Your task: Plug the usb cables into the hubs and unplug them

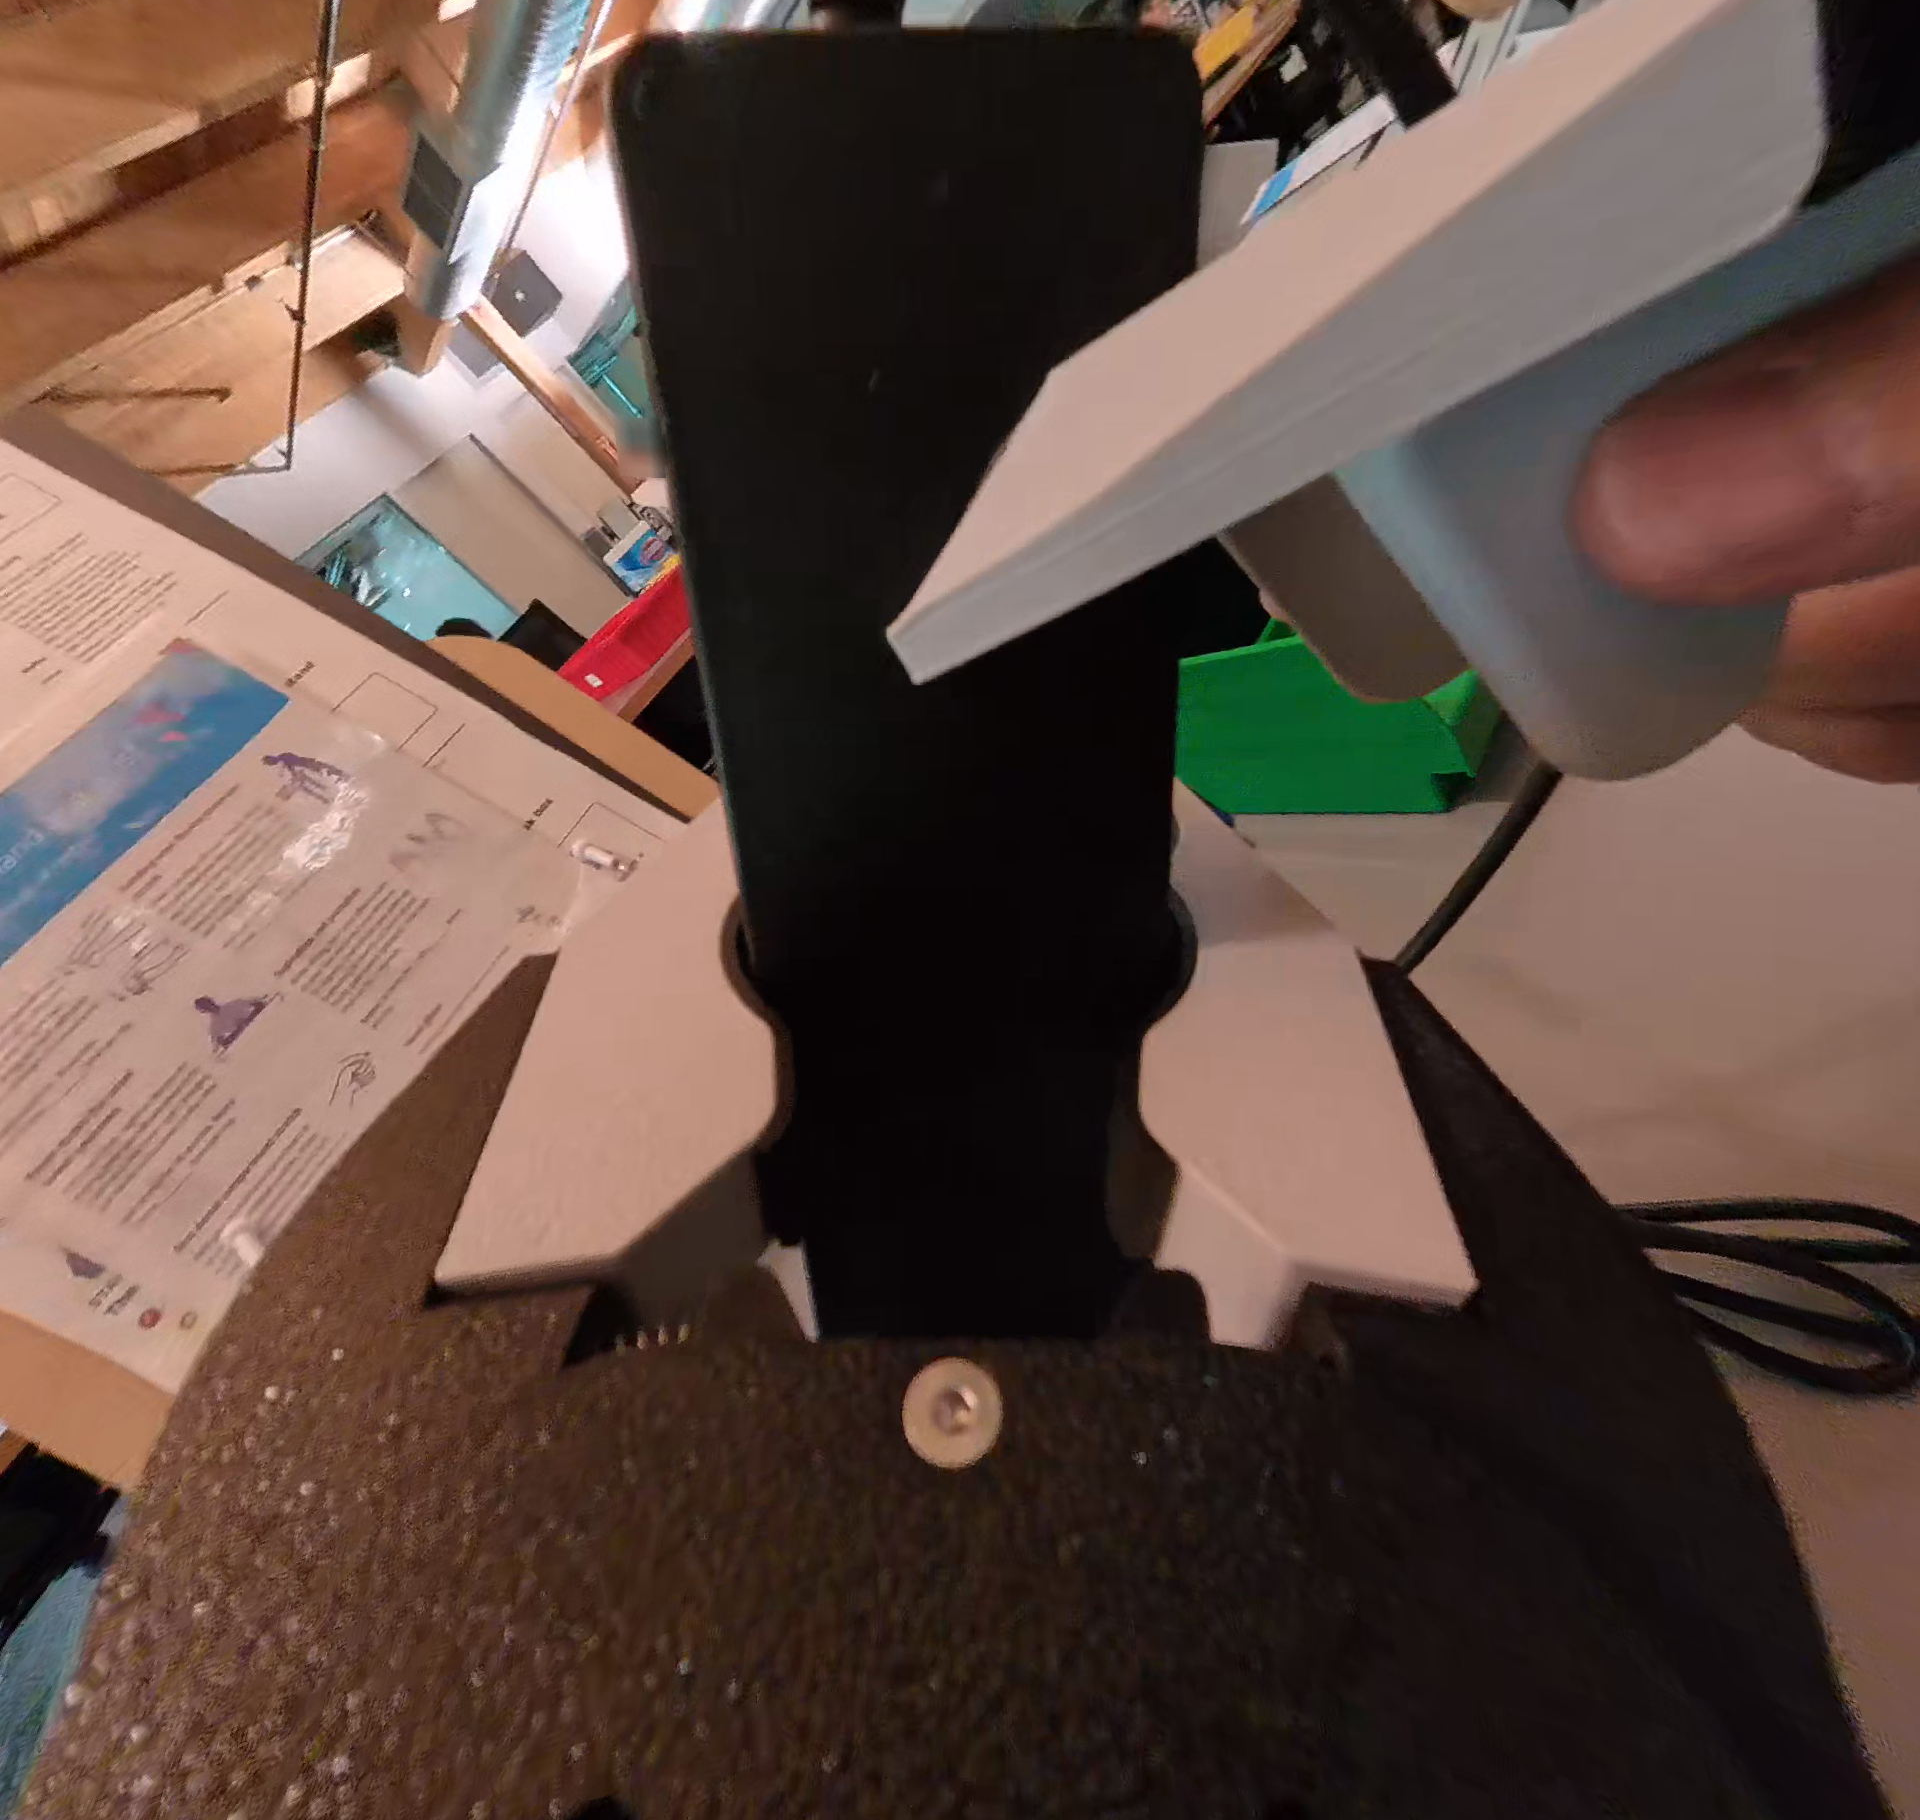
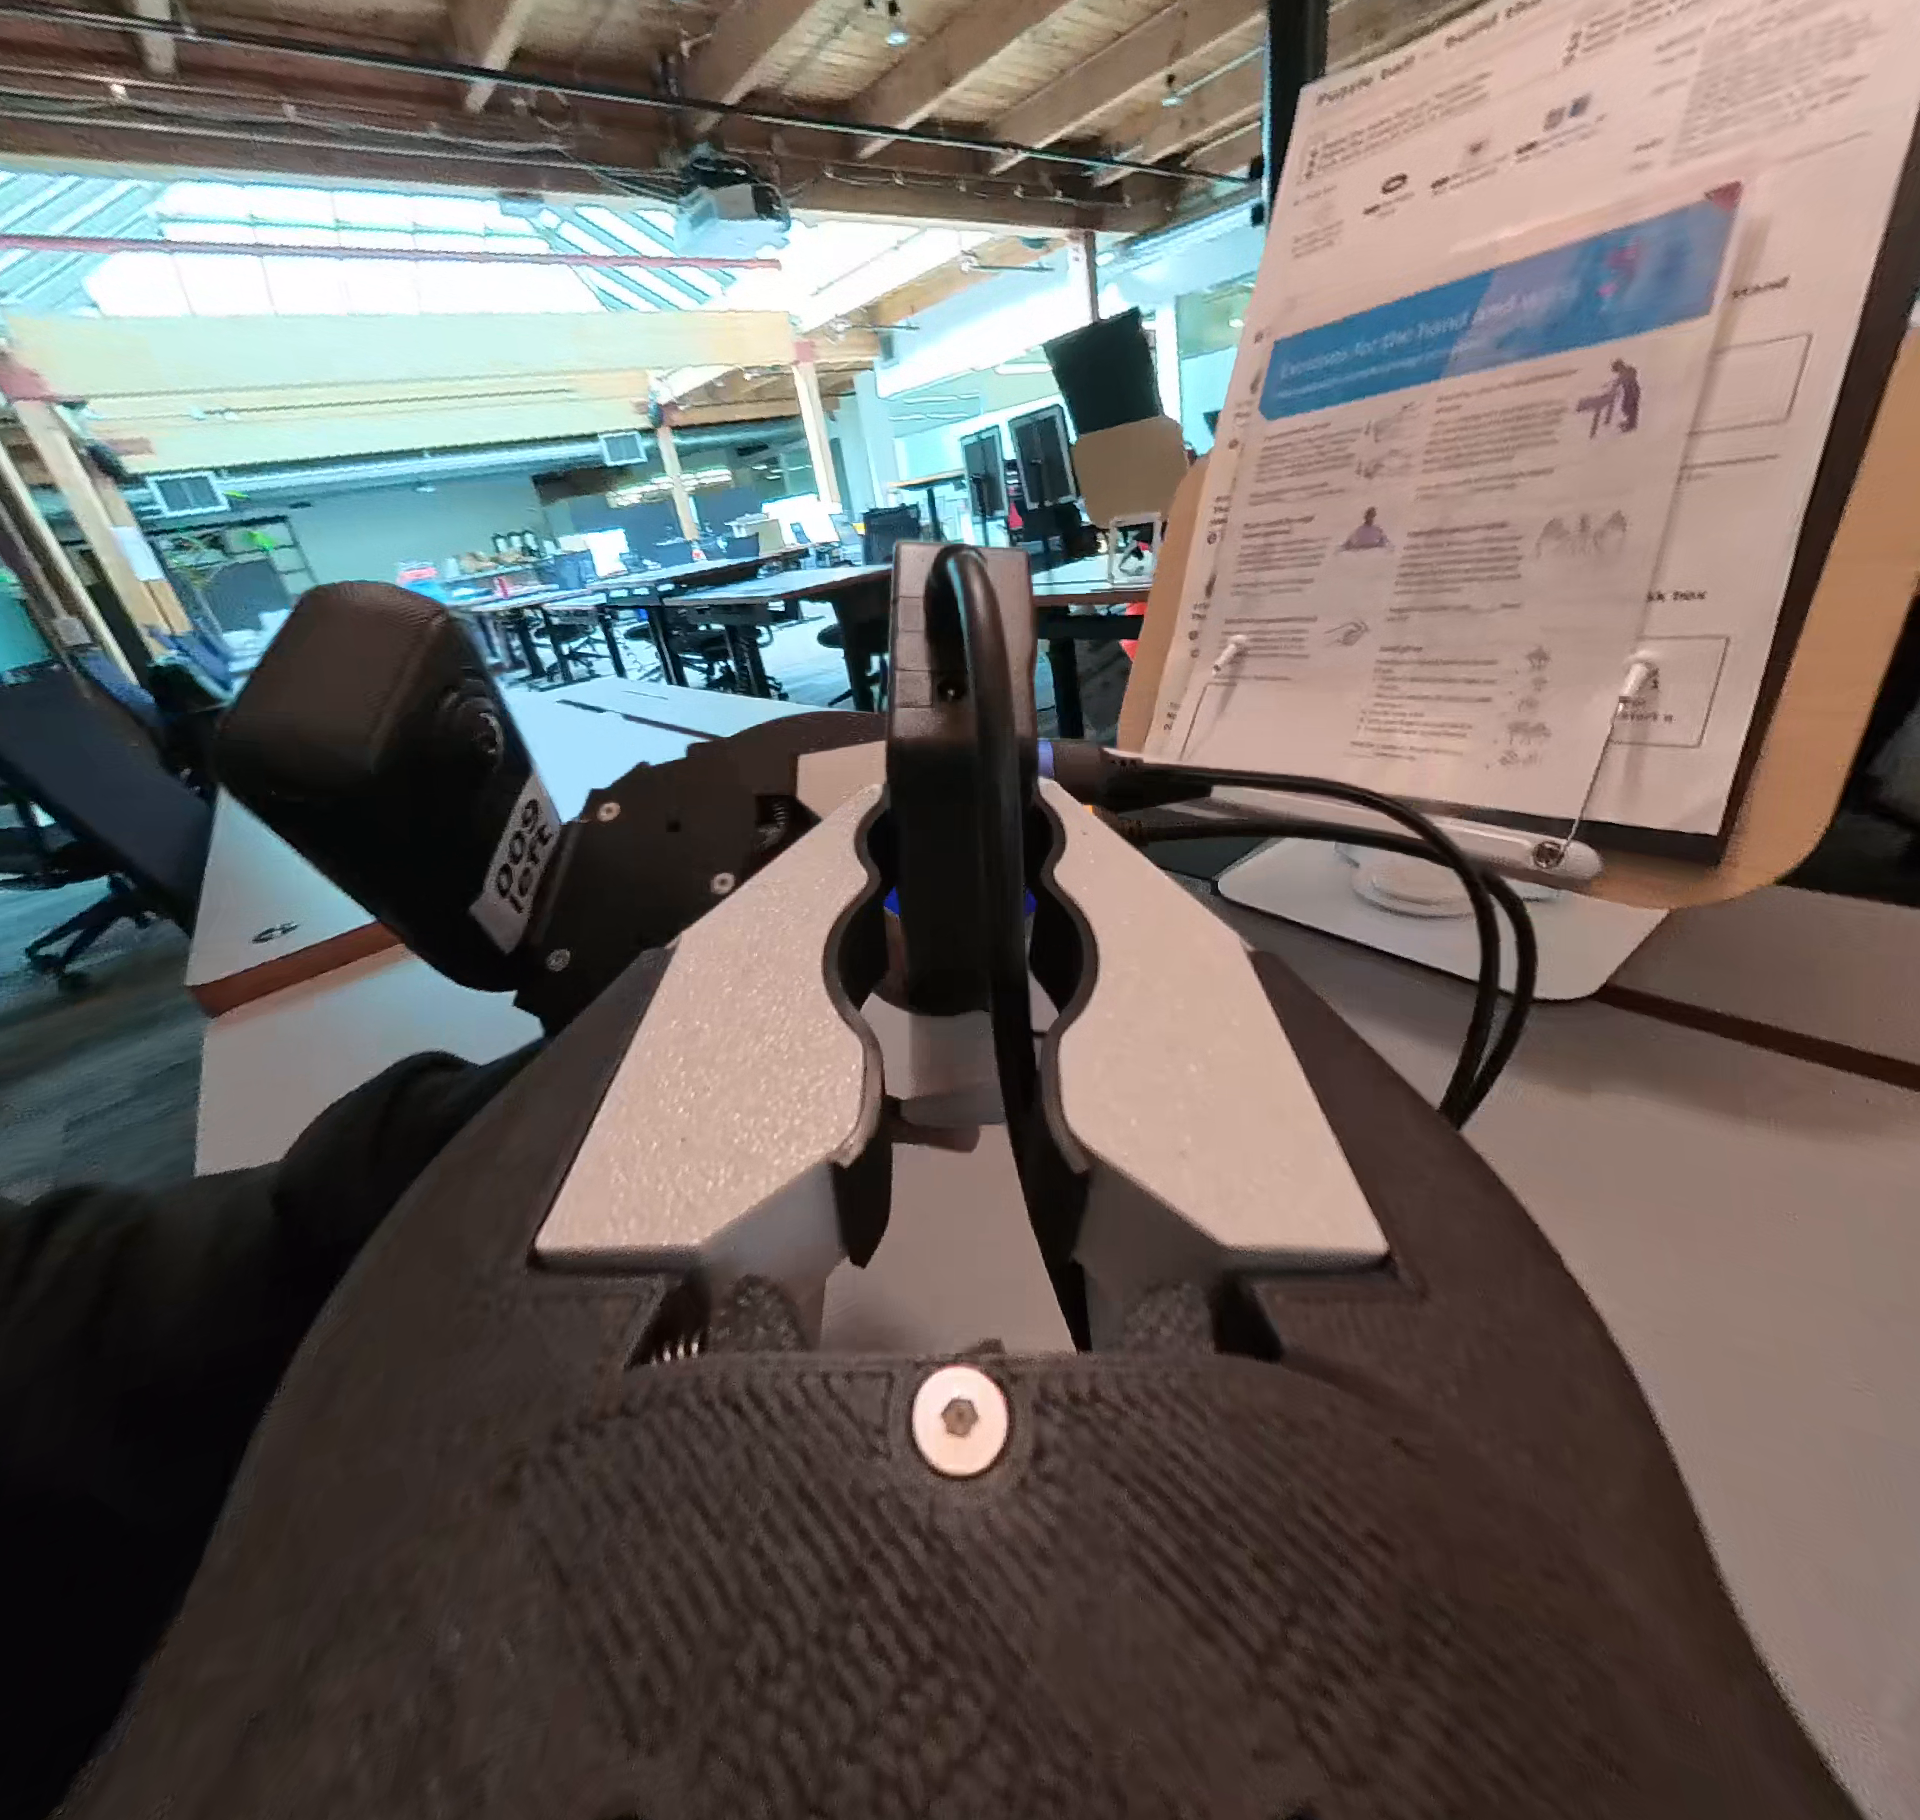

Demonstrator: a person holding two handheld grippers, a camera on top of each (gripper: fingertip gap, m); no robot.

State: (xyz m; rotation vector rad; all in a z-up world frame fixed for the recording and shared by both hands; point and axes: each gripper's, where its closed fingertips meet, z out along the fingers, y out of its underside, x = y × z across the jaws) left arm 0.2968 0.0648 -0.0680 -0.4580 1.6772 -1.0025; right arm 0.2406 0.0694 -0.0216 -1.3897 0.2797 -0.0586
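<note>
A flat black USB hub (image 1: 914,523) stands upright in my left gripper (image 1: 961,897), whose grey fingers (image 1: 623,1095) are shut on its two long edges. One grey finger (image 1: 1351,336) of the right gripper reaches across the hub's face from the upper right, with a person's finger (image 1: 1745,503) on its body. In the right wrist view the hub (image 2: 925,783) shows edge-on between the fingers of my right gripper (image 2: 961,835), which are closed on it. A black cable (image 2: 1003,939) loops over the hub and runs back between those fingers. A plug (image 2: 1101,768) sits at the hub's right side. The left gripper's body (image 2: 665,835) comes in from the left.
A tilted document stand with printed sheets (image 2: 1455,523) stands close on the right; it also shows in the left wrist view (image 1: 208,887). Loose black cable (image 1: 1787,1292) lies on the white table (image 1: 1662,991). A green bin (image 1: 1299,742) and a red bin (image 1: 634,638) sit farther back.
</note>
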